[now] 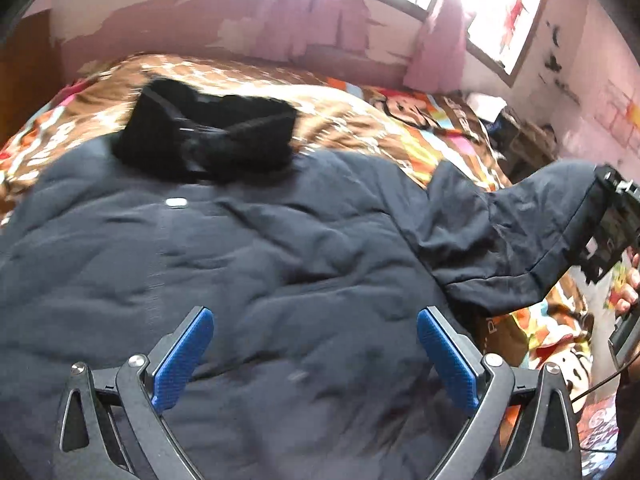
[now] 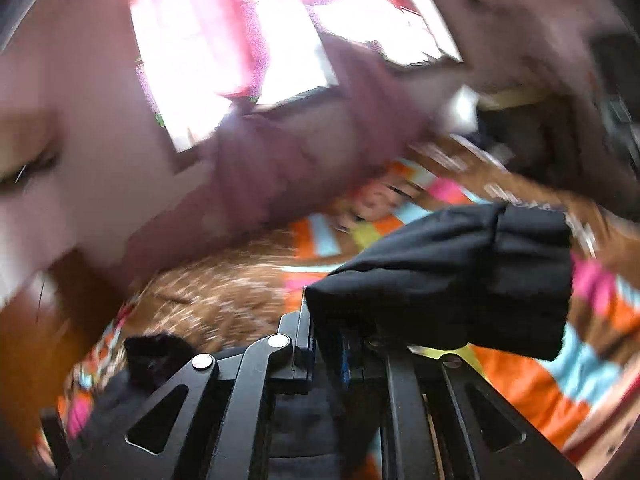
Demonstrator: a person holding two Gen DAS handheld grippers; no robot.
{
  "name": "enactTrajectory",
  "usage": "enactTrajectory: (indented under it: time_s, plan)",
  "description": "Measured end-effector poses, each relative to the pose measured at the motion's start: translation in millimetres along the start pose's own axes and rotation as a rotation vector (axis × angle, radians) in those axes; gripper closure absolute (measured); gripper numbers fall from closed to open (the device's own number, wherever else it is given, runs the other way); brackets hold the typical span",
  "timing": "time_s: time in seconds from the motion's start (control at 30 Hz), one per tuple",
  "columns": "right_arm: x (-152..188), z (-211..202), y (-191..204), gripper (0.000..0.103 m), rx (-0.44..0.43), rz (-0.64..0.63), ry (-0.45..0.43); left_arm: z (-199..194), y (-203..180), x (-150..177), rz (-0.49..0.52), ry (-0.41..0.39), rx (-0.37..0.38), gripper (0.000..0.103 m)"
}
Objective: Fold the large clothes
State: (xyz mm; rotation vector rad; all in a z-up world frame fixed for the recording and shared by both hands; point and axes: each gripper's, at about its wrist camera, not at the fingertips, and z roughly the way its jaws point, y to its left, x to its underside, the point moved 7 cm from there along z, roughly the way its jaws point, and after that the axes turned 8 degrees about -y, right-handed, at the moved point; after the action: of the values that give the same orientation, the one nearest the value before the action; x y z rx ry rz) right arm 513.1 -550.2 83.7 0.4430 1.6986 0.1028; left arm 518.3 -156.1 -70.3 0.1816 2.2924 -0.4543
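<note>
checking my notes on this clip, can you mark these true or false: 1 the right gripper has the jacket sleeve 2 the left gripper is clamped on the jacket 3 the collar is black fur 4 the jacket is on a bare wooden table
1. True: the right gripper is shut on the sleeve, lifted off the bed.
2. False: the left gripper is open over the jacket, its blue pads apart.
3. True: the black furry collar lies at the jacket's far end.
4. False: it lies on a colourful patterned bedspread.
</note>
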Motion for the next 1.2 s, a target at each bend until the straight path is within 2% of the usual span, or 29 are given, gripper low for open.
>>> enactTrajectory:
  time_s: [0.13, 0.2, 0.3, 0.37, 0.47, 0.57, 0.63, 0.67, 0.7, 0.77, 0.9, 0.93, 0.97, 1.0, 1.03, 1.1, 1.13, 1.2]
  plan:
    - [-3.1, -16.6, 107.9, 0.094, -0.131, -0.286, -0.024, -46.9, 50.4, -5.7, -0.061, -0.042, -0.018, 0.001]
    - [14.5, -23.4, 165.7, 0.094, -0.223, -0.449, -0.006, -72.8, 79.0, -5.3, -0.112, -0.064, -0.015, 0.001]
    - [55.9, -38.3, 233.7, 0.094, -0.311, -0.663, 0.024, -103.6, 109.8, -0.5, -0.151, -0.092, -0.012, 0.001]
    - [95.8, -47.2, 271.2, 0.094, -0.371, -0.8, 0.061, -120.8, 128.7, 4.5, -0.163, -0.11, -0.013, 0.001]
    - [153.6, -70.0, 317.3, 0.094, -0.435, -0.905, 0.145, -135.2, 150.7, 16.2, -0.185, -0.131, 0.004, 0.001]
    - [215.1, -74.8, 329.2, 0.088, -0.484, -0.936, 0.277, -134.7, 173.1, 34.0, -0.245, -0.122, 0.033, 0.001]
    - [255.8, -72.3, 325.1, 0.069, -0.543, -0.92, 0.421, -125.4, 184.9, 48.5, -0.302, -0.096, 0.073, 0.001]
    - [274.8, -74.1, 323.6, 0.054, -0.57, -0.892, 0.493, -118.1, 189.2, 56.7, -0.325, -0.078, 0.082, 0.001]
    - [286.7, -77.0, 320.1, 0.042, -0.581, -0.875, 0.531, -112.9, 191.7, 62.2, -0.339, -0.061, 0.089, 0.001]
    - [294.5, -87.6, 309.3, 0.036, -0.598, -0.869, 0.541, -98.8, 192.9, 75.3, -0.374, -0.025, 0.122, 0.001]
    - [286.2, -109.7, 291.3, 0.035, -0.618, -0.843, 0.531, -81.4, 185.5, 80.0, -0.367, -0.009, 0.121, 0.003]
    - [278.5, -112.6, 280.8, 0.035, -0.608, -0.839, 0.522, -77.6, 182.3, 76.7, -0.359, -0.017, 0.116, 0.008]
    - [273.0, -117.0, 270.3, 0.035, -0.595, -0.831, 0.511, -72.8, 179.5, 73.9, -0.35, -0.015, 0.096, 0.027]
    - [266.8, -119.8, 260.1, 0.035, -0.582, -0.817, 0.504, -67.6, 176.2, 72.2, -0.346, -0.004, 0.098, 0.053]
    - [258.2, -114.1, 250.5, 0.035, -0.571, -0.803, 0.501, -59.6, 174.4, 71.5, -0.345, 0.021, 0.1, 0.063]
    - [246.2, -107.2, 238.8, 0.035, -0.539, -0.781, 0.487, -48.6, 173.0, 69.1, -0.328, 0.053, 0.024, 0.086]
    - [241.5, -97.6, 233.8, 0.035, -0.524, -0.771, 0.483, -48.3, 173.5, 66.0, -0.319, 0.041, -0.007, 0.092]
    - [231.0, -92.2, 225.1, 0.035, -0.491, -0.741, 0.461, -55.2, 175.4, 58.1, -0.314, -0.008, -0.053, 0.097]
